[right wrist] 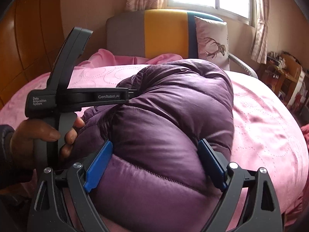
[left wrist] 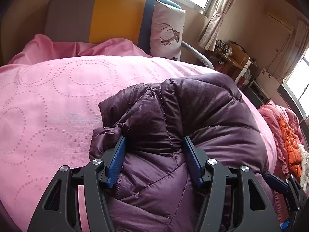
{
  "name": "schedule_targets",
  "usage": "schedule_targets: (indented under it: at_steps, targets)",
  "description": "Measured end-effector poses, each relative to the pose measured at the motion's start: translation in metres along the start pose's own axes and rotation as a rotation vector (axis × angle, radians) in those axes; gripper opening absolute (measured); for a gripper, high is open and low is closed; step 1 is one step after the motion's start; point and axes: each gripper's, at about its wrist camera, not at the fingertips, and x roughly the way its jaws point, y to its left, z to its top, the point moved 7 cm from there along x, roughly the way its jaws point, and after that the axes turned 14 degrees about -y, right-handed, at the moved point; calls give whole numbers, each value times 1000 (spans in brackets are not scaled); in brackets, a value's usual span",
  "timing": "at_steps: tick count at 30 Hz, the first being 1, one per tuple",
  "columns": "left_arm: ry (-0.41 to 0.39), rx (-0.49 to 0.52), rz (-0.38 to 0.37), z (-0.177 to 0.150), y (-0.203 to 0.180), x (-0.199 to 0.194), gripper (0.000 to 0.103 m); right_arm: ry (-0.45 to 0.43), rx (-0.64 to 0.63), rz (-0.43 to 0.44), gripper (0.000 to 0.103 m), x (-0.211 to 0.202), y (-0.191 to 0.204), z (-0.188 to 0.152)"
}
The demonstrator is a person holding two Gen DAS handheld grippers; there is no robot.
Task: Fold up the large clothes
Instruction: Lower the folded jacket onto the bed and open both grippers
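The purple down jacket lies bunched in a thick roll on the pink bedspread, toward the near edge of the bed and well short of the headboard. The left gripper straddles a fat fold of it, its blue pads against the puffy fabric but spread to mid-width — a loose hold at best, and whether they truly pinch I cannot tell. The right gripper stands wide around the bulging end of the roll, pads beside the cloth rather than squeezing, so I read it as released. The step in hand looks like settling the folded bundle and pressing the air out. To do it well, bring both sides down evenly, flatten before letting go — the slick shell springs back and slides easily.
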Motion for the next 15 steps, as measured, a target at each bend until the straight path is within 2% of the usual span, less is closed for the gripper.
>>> schedule_targets:
  at_steps: [2, 4, 6, 8, 15]
  targets:
    - [-15, 3, 20, 5, 0, -8, 64, 1, 51, -18, 89, -9, -7, 3]
    - [-42, 25, 48, 9, -3, -19, 74, 4, 71, -39, 89, -13, -12, 3]
    - [-80, 102, 102, 9, -7, -27, 80, 32, 47, -70, 89, -11, -8, -6]
    - [-84, 158, 126, 1, -9, -26, 81, 29, 17, -90, 90, -9, -2, -10]
    - [-84, 77, 142, 0, 6, -52, 81, 22, 37, -99, 92, -29, 2, -6]
